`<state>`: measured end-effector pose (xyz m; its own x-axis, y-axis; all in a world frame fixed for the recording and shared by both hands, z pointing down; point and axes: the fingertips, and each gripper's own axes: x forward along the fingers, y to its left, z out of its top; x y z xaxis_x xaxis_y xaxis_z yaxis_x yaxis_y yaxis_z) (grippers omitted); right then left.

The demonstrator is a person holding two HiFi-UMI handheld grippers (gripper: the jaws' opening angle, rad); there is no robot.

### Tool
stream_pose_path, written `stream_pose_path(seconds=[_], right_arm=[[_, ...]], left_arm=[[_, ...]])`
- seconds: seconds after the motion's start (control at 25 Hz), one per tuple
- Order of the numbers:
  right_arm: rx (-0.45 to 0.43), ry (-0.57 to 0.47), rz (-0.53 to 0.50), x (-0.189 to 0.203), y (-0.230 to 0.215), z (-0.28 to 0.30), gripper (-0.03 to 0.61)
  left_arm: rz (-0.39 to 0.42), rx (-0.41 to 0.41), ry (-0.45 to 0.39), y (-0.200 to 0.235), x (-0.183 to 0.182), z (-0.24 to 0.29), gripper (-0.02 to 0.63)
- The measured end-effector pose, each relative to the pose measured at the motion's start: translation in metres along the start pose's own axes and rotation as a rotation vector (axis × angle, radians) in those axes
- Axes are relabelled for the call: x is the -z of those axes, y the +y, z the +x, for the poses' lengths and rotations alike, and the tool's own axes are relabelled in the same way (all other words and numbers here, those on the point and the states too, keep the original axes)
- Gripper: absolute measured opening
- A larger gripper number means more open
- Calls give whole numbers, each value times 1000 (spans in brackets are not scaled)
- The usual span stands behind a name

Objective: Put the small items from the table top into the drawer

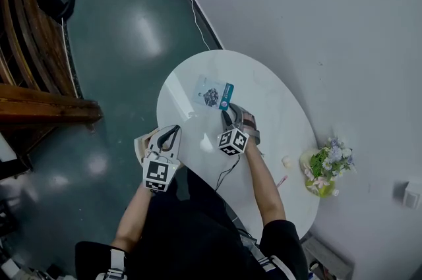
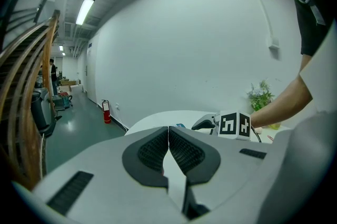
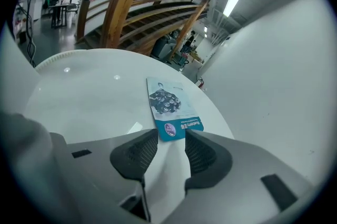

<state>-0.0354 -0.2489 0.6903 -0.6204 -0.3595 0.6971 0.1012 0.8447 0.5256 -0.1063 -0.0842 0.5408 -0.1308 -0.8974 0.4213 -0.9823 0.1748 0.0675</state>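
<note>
A flat packet (image 1: 213, 93), white with a dark picture and a teal end, lies on the white oval table (image 1: 277, 107). My right gripper (image 1: 232, 112) stands open just short of it. In the right gripper view the teal end of the packet (image 3: 168, 104) lies in front of the gap between the fingertips of the right gripper (image 3: 171, 136), and the pads do not press on it. My left gripper (image 1: 173, 132) hovers at the table's left edge. Its jaws (image 2: 168, 130) meet at the tips with nothing between them. A beige panel (image 1: 140, 145) shows below that edge; I cannot tell whether it is the drawer.
A pot of flowers (image 1: 326, 167) stands at the table's right end, with a small pale item (image 1: 287, 160) and a pink stick (image 1: 281, 180) near it. The white wall runs close behind the table. Wooden stair rails (image 1: 39, 107) and green floor lie to the left.
</note>
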Motion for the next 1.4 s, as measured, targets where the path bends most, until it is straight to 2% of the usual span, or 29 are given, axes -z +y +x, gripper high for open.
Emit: stream_pose_path(seconds=[0.32,0.52,0.84,1.2,1.4], right_arm=[[11,-2,-29,-2,-4,6,160],[13,28,-57,0,-4,11,76],[7,49,-74,2,-3,14,38],[10,62,-54,1,-5,12,29],[21,32,31,-8,-8,1,29]], left_arm=[[-8,-8,3,3,0,6,20],[-11,-10,5,8,1,8,20],[-17,-13,9,15,1,8,20],[-15,-17,8,16,2,1,20],[-10,-21,4,17,2,-7,20]])
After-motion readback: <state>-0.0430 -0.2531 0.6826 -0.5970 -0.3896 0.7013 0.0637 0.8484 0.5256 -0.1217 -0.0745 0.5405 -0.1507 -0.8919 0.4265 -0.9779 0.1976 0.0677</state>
